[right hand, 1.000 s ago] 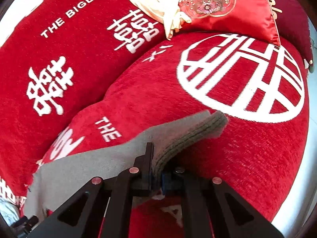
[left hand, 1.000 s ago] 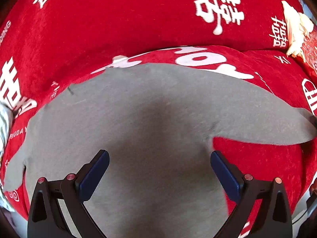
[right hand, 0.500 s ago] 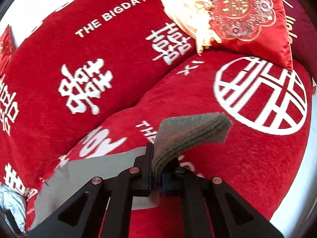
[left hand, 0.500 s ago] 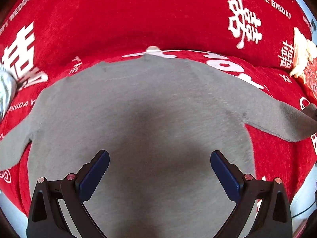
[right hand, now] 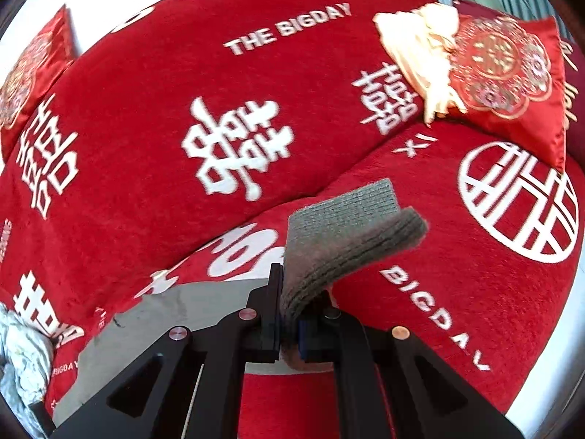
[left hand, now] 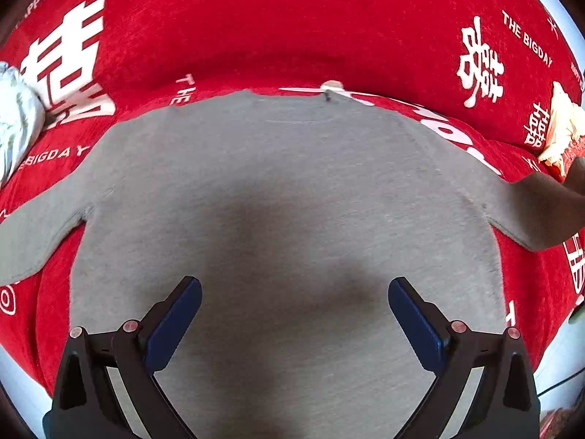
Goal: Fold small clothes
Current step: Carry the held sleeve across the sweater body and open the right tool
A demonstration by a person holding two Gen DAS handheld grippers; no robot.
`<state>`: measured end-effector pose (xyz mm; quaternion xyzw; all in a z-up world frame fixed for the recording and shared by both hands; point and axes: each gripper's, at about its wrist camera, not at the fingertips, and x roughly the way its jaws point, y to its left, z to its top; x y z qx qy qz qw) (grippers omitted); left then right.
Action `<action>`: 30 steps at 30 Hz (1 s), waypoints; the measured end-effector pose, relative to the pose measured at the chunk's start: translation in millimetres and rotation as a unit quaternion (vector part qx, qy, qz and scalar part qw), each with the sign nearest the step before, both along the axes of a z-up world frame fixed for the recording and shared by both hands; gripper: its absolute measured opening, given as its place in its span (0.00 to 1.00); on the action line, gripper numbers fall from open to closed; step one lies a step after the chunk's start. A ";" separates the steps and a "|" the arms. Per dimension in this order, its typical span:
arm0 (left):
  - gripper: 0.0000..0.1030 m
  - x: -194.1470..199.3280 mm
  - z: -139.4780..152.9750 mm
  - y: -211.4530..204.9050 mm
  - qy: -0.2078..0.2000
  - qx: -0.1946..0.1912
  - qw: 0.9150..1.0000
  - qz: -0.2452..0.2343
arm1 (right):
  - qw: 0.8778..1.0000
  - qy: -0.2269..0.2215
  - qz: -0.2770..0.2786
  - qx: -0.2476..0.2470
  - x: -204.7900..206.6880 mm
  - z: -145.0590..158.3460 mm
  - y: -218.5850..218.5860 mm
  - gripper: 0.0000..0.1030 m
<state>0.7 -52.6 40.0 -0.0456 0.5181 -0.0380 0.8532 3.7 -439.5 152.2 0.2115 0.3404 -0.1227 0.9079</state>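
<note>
A small grey sweater (left hand: 285,197) lies flat on a red sofa cover, sleeves spread left and right. My left gripper (left hand: 294,311) is open, hovering over the sweater's lower body with nothing between its blue pads. My right gripper (right hand: 289,314) is shut on the ribbed cuff (right hand: 347,241) of the right sleeve and holds it lifted off the sofa; the cuff curls upward above the jaws. The sweater's body (right hand: 153,322) shows at lower left in the right wrist view. The lifted sleeve (left hand: 541,205) runs off the right edge in the left wrist view.
The red sofa cover (left hand: 292,29) with white lettering covers seat and backrest. A pale crumpled cloth (left hand: 14,117) lies at the left. A cream cloth (right hand: 420,51) and a red embroidered cushion (right hand: 508,73) sit at the far right. Another red cushion (right hand: 25,73) is at upper left.
My right gripper has raised the sleeve cuff higher and moved it left toward the sweater's body. My left gripper has shifted left and back, so the whole sweater now shows.
</note>
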 end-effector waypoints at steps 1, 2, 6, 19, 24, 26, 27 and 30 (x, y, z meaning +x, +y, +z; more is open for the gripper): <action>0.99 -1.6 -1.6 4.8 0.001 0.000 1.000 0.001 | 1.000 0.000 0.005 -0.003 1.8 1.5 8.8 0.07; 0.99 -3.2 -3.1 9.3 0.001 0.000 1.000 0.003 | 1.000 0.000 0.009 -0.006 3.4 2.6 17.0 0.07; 0.99 -9.9 -11.5 31.7 0.007 -0.001 1.000 0.014 | 0.999 0.003 0.031 -0.017 13.1 4.7 52.5 0.07; 0.99 -20.8 -17.2 82.2 0.002 -0.023 0.999 0.038 | 0.994 0.012 0.095 -0.045 42.2 5.4 161.9 0.07; 0.99 -21.9 -18.5 96.3 0.003 -0.031 0.999 0.045 | 0.991 0.015 0.119 -0.052 52.2 1.5 200.6 0.07; 0.99 -22.0 -18.9 101.6 0.003 -0.033 0.998 0.048 | 0.990 0.017 0.128 -0.055 55.6 -1.2 214.9 0.07; 0.99 -22.0 -19.1 104.3 0.003 -0.033 0.998 0.048 | 0.990 0.018 0.132 -0.055 57.3 -2.7 221.4 0.07; 0.99 -22.2 -20.0 110.2 0.004 -0.032 0.998 0.050 | 0.988 0.021 0.143 -0.053 62.2 -7.4 239.1 0.07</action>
